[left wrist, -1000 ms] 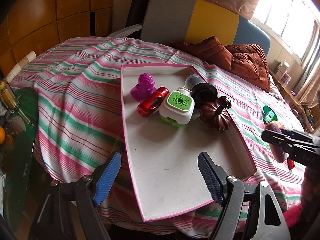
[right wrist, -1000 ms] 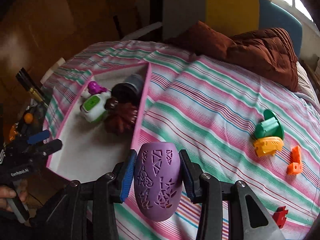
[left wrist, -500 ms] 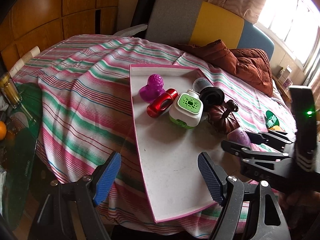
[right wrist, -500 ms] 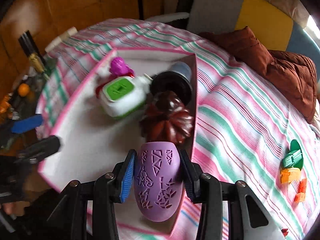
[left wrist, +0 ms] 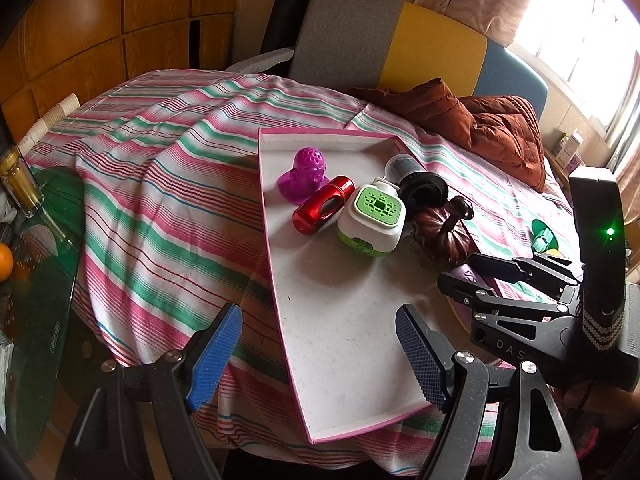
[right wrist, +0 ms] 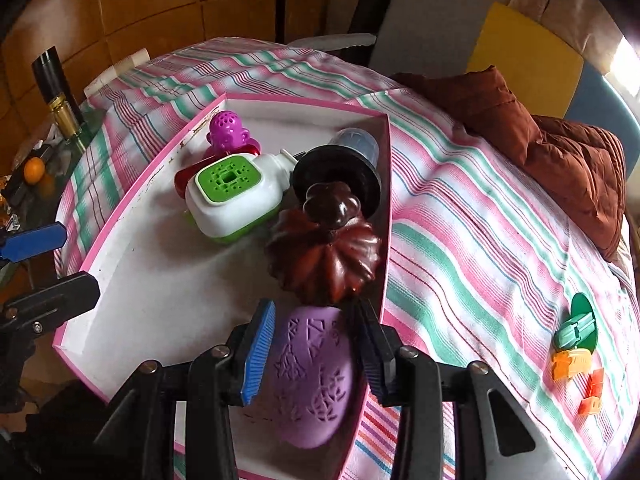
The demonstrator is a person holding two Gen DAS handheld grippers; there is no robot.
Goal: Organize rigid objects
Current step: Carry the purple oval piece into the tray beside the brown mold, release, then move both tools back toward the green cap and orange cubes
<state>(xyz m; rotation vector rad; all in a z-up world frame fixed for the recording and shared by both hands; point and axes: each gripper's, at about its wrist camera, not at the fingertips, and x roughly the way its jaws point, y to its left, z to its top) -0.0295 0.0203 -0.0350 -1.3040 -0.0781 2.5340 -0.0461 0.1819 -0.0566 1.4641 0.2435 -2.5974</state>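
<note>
Carried over the tray (right wrist: 120, 236), patterned purple egg (right wrist: 316, 368) sits between right fingers (right wrist: 256, 356).

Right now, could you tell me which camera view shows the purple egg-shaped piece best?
The right wrist view: the purple egg-shaped piece fills the foreground between the right gripper's jaws, its cut-out pattern clear. The left wrist view shows only a sliver behind that gripper.

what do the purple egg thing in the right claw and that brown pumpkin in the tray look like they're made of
Purple egg: likely silicone or soft plastic, since it looks matte with an embossed pattern. Brown pumpkin: glossy, with sharp highlights on moulded ribs, so probably hard plastic or glazed ceramic; I cannot tell which.
</note>
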